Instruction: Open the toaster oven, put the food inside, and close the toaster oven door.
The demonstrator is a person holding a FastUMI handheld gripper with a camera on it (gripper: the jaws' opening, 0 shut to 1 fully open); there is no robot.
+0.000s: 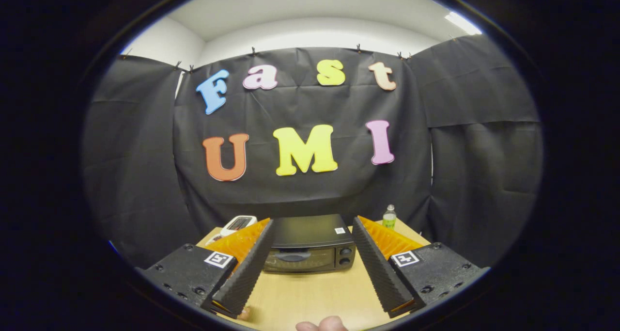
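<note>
Presently the gripper [310, 268] stands with its fingers spread wide and empty above the wooden table [315, 297], pressing on nothing. The toaster oven [310, 246] sits straight ahead beyond the fingertips, framed in the gap between them, its door shut and its long axis lying crosswise to the fingers. The door handle [293, 256] faces the gripper, a little left of centre, so a forward reach appears to be what opening requires.
</note>
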